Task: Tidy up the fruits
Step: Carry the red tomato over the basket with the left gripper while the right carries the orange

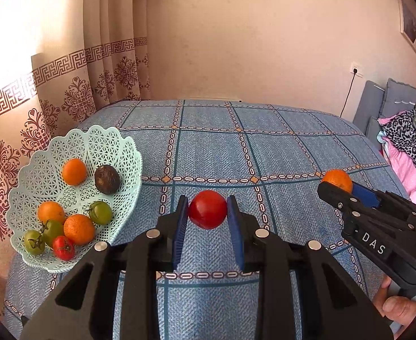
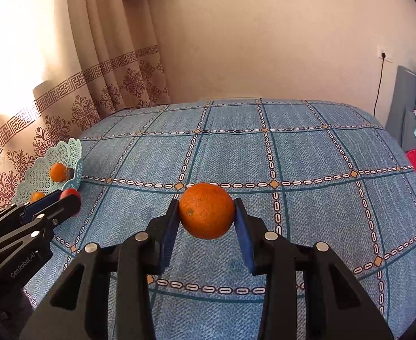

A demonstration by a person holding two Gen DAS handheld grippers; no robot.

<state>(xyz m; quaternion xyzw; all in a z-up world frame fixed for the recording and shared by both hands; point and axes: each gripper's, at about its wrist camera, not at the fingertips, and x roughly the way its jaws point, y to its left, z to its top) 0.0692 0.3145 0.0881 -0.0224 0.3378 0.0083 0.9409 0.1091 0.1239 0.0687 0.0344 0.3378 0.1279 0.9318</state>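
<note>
I have both loads in hand — left gripper (image 1: 208, 212) jaws clamped on the red tomato (image 1: 207, 209), right gripper (image 2: 206, 216) on the orange (image 2: 206, 211), both above the table — next, I judge, into the basket (image 1: 38, 167).

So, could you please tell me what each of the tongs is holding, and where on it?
Left tongs pinch the red tomato at its sides; right tongs pinch an orange likewise.
</note>
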